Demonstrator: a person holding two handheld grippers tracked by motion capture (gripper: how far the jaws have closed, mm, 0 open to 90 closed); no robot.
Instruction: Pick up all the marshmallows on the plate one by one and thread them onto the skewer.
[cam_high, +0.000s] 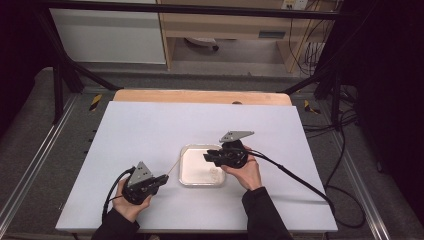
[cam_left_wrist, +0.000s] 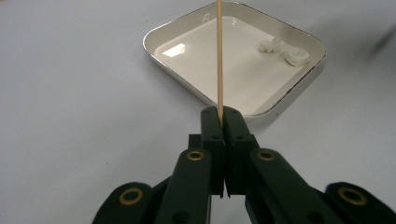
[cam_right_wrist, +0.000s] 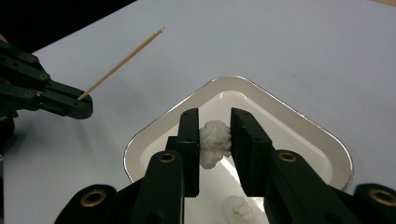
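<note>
Two hand-held grippers | left (cam_left_wrist: 220, 122) clamps skewer (cam_left_wrist: 219, 56) | right (cam_right_wrist: 215, 140) pinches popcorn (cam_right_wrist: 214, 140) above tray (cam_right_wrist: 299, 122)

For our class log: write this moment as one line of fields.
left tongs: shut on skewer | right tongs: shut on white piece above tray | tray: other white pieces

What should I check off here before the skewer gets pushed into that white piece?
1. Skewer clamped in left gripper: ok.
2. White piece held between right gripper fingers: ok, though the grip looks light.
3. Piece lifted clear of tray: cannot tell.
4. Skewer tip aimed at the piece: not ok, it points away.
5. Spare pieces in tray: ok.
</note>
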